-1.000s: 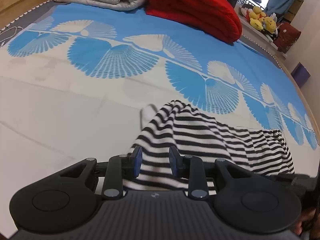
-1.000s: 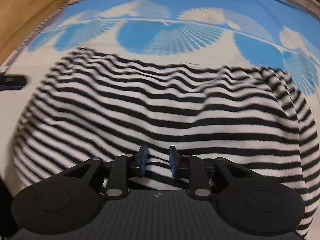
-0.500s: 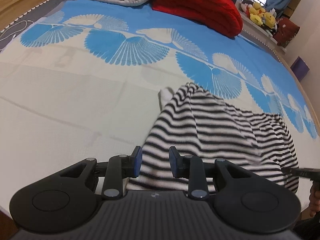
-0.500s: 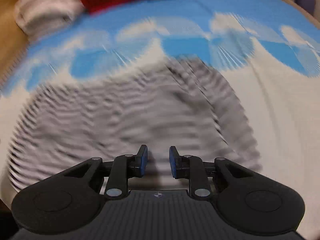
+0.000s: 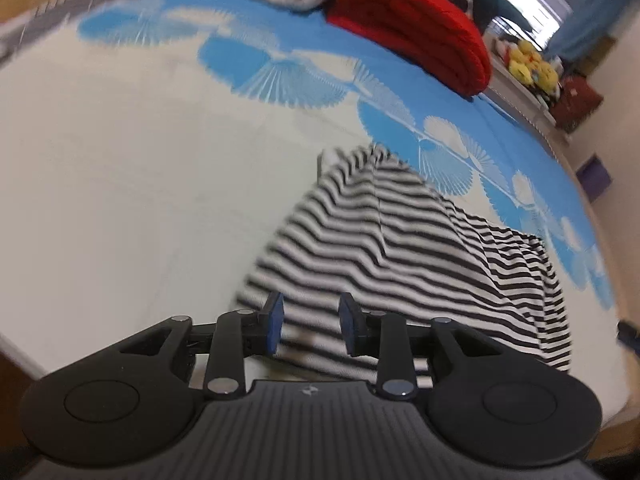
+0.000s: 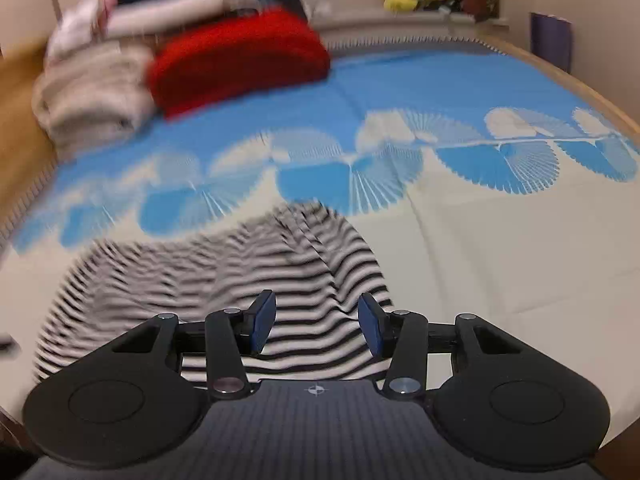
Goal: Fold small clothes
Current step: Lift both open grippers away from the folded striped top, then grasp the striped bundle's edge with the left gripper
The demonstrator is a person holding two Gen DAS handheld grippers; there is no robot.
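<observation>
**Mid-fold: striped top doubled over, both tools letting go**

Roughly halfway, judging by how it lies. Going left to right: the left tool (image 5: 309, 330) sits low over the near left edge of the striped top (image 5: 400, 264), jaws opening, pads apart w/ cloth showing under the gap but not pinched as far as I can tell. The top lies on the bed (image 5: 120, 184), on the cream part of the sheet just short of the blue fan print, bunched into a rough mound w/ a ridge running up its middle and a white bit poking out at the far tip. Right tool (image 6: 316, 326) hovers above the top's near right side, jaws opening wide, nothing held between them.

Done: one fold laid over, probably. Left: smooth it, square the edges, prob. another fold; it's lumpy, not a neat packet yet.

Vs. a sec ago: both tools' jaws were narrower; the right one sat low, close on the stripes, now it's lifted back so the red blanket (image 6: 240, 60) and the grey one (image 6: 92, 96) beside it show. Left view slid sideways; the top now reads more to its right.
</observation>
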